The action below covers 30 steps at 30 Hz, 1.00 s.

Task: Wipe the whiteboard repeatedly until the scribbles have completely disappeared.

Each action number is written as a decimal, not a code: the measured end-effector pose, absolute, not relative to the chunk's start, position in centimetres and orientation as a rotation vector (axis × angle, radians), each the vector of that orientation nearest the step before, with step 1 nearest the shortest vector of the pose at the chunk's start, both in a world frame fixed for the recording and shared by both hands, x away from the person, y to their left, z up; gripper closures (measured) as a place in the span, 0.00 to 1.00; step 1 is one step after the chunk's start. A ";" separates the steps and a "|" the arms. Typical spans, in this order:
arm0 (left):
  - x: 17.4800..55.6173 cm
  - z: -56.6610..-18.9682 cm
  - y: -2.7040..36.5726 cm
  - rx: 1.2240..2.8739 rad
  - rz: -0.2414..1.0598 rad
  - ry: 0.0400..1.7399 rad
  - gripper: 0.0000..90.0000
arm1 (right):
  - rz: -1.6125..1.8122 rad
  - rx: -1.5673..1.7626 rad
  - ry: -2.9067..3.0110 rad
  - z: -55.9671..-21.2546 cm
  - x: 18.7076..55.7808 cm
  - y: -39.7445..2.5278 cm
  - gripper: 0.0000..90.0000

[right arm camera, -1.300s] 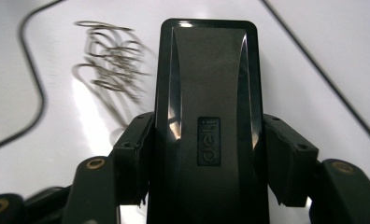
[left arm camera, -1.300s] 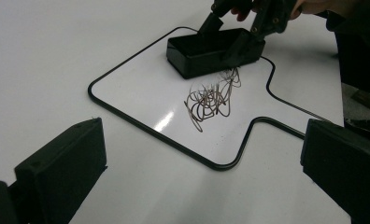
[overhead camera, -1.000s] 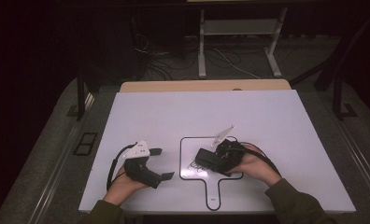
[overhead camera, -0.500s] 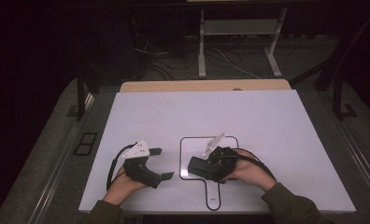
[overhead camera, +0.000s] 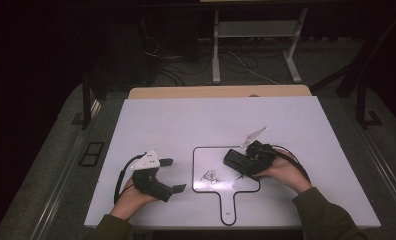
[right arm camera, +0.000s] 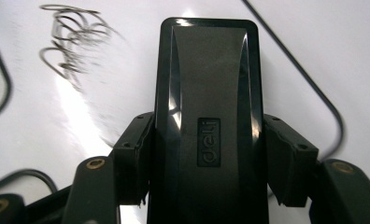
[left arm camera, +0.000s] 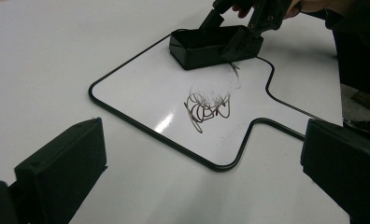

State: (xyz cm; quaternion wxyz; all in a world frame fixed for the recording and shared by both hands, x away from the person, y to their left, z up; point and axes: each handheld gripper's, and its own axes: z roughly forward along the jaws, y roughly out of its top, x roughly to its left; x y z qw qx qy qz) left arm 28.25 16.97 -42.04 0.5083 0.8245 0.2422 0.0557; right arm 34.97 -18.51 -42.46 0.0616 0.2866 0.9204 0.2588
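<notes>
A small whiteboard (overhead camera: pixel 211 159) with a black rim and a handle lies on the white table (overhead camera: pixel 186 120). A dark scribble (overhead camera: pixel 209 175) marks its near part, with a faint wiped smear beside it (left arm camera: pixel 230 77). My right gripper (overhead camera: pixel 246 157) is shut on a black eraser (overhead camera: pixel 235 159), which rests flat on the board just right of and beyond the scribble (right arm camera: pixel 75 37). The eraser (right arm camera: pixel 209 116) sits squarely between the jaws. My left gripper (overhead camera: pixel 172 175) rests on the table left of the board, open, nothing between its jaws. It faces the scribble (left arm camera: pixel 209 105) and eraser (left arm camera: pixel 206 46).
The board's handle (overhead camera: pixel 228 205) points toward the table's near edge. A wooden strip (overhead camera: pixel 216 91) borders the table's far edge. Beyond it, on the dark floor, stand a metal frame (overhead camera: pixel 256 45) and loose cables (overhead camera: pixel 236 62).
The right gripper slid the eraser toward the near left and the scribble, then drew it back to the far right. The left gripper has stayed put.
</notes>
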 end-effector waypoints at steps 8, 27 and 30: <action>28.3 -42.1 16.9 1.986 0.133 0.586 0.00 | 0.772 0.822 2.789 -42.5 34.4 -18.5 0.43; 28.2 -42.0 16.9 1.985 0.134 0.583 0.00 | 0.791 0.772 2.838 -42.4 32.9 -17.6 0.43; 28.2 -42.0 16.9 1.986 0.133 0.581 0.00 | 0.794 0.855 2.803 -42.5 33.9 -19.1 0.43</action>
